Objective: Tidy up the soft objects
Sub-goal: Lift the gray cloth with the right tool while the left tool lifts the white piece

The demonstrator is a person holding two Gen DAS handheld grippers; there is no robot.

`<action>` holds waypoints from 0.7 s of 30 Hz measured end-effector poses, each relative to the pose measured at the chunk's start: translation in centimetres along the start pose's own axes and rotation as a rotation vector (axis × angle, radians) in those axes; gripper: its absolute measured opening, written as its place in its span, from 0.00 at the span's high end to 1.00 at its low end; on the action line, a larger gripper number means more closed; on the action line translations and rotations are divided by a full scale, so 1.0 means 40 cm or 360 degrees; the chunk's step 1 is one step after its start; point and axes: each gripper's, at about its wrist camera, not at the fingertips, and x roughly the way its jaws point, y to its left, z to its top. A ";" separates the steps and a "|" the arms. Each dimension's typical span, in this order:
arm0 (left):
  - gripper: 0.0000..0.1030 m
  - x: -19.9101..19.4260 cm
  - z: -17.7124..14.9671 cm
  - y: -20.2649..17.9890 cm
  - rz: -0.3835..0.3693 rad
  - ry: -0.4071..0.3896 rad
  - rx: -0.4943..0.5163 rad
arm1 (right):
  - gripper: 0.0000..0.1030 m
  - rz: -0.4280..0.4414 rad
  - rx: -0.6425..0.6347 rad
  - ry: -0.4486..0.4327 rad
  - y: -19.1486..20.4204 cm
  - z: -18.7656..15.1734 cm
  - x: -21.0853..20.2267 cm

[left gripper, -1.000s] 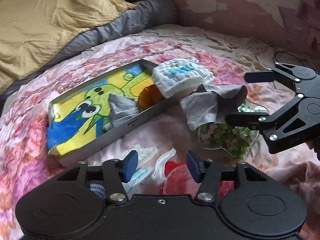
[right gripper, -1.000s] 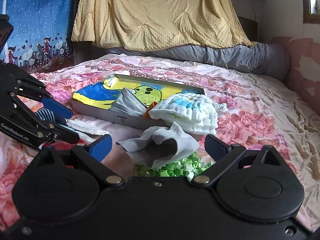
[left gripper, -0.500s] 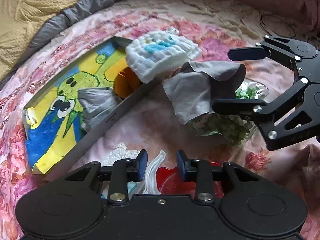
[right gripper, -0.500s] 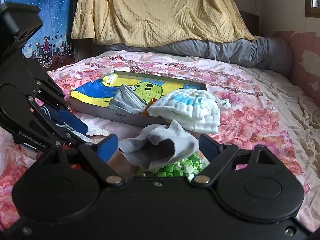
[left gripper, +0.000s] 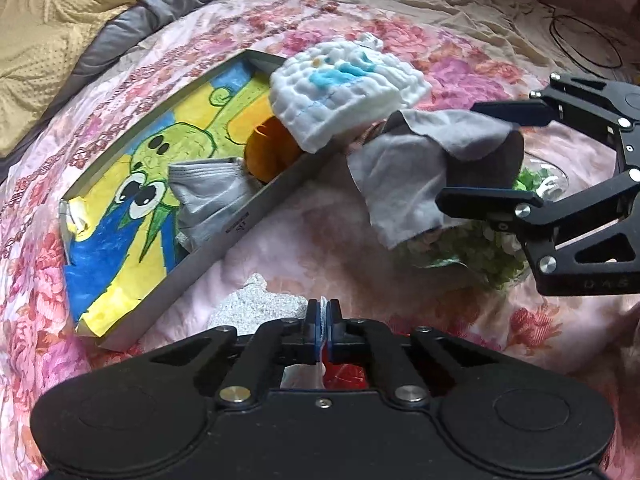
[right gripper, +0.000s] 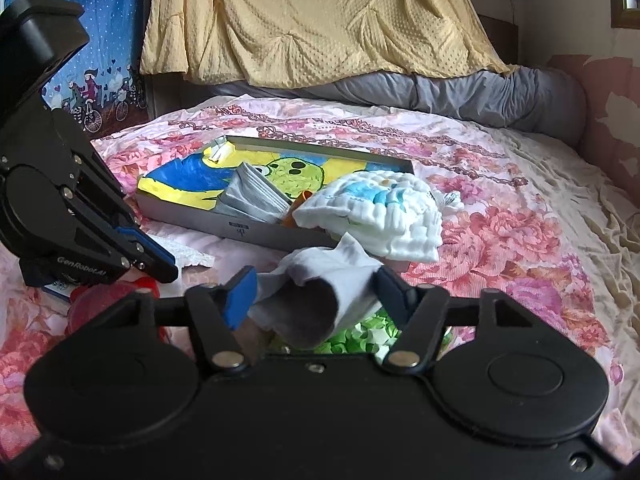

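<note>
A shallow grey tray (left gripper: 224, 236) (right gripper: 256, 234) with a green cartoon picture lies on the floral bed. In it are a folded grey cloth (left gripper: 208, 196) (right gripper: 252, 196) and an orange item (left gripper: 268, 156). A white quilted cloth (left gripper: 344, 92) (right gripper: 380, 216) drapes over the tray's corner. A grey rag (left gripper: 404, 176) (right gripper: 316, 284) lies on a clear bag of green bits (left gripper: 492, 248) (right gripper: 360, 336). My left gripper (left gripper: 322, 326) (right gripper: 160, 264) is shut on a thin white cloth strip (left gripper: 320, 332). My right gripper (right gripper: 316, 292) (left gripper: 496, 156) is open, its fingers either side of the grey rag.
A white textured cloth (left gripper: 256, 304) (right gripper: 188, 254) and a red item (left gripper: 344, 372) (right gripper: 104, 300) lie by the left gripper. A grey bolster (right gripper: 460, 96) and yellow blanket (right gripper: 320, 20) line the far edge. A black cable (left gripper: 584, 40) lies at the far right.
My left gripper has dropped toward the bed and closed from wide open onto the white strip. My right gripper has moved forward over the grey rag and narrowed slightly.
</note>
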 end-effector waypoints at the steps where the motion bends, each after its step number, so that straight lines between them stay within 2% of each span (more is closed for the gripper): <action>1: 0.99 -0.002 -0.001 0.002 -0.0001 -0.0006 -0.0011 | 0.54 0.0000 -0.0003 -0.0002 0.000 0.000 -0.001; 5: 0.99 -0.016 -0.003 0.009 0.0025 -0.0040 -0.0051 | 0.78 -0.0007 -0.0018 -0.0003 0.003 0.001 0.000; 8: 0.99 -0.030 -0.005 0.015 0.0031 -0.0062 -0.0091 | 0.90 -0.0013 -0.0046 -0.0011 0.006 0.002 0.000; 13: 0.99 -0.056 -0.008 0.019 0.0042 -0.0100 -0.0148 | 0.98 0.0021 -0.0089 -0.0039 0.015 0.007 -0.008; 21: 0.99 -0.121 -0.004 0.017 0.0096 -0.0179 -0.0197 | 0.99 0.0108 -0.0125 -0.0100 0.028 0.021 -0.030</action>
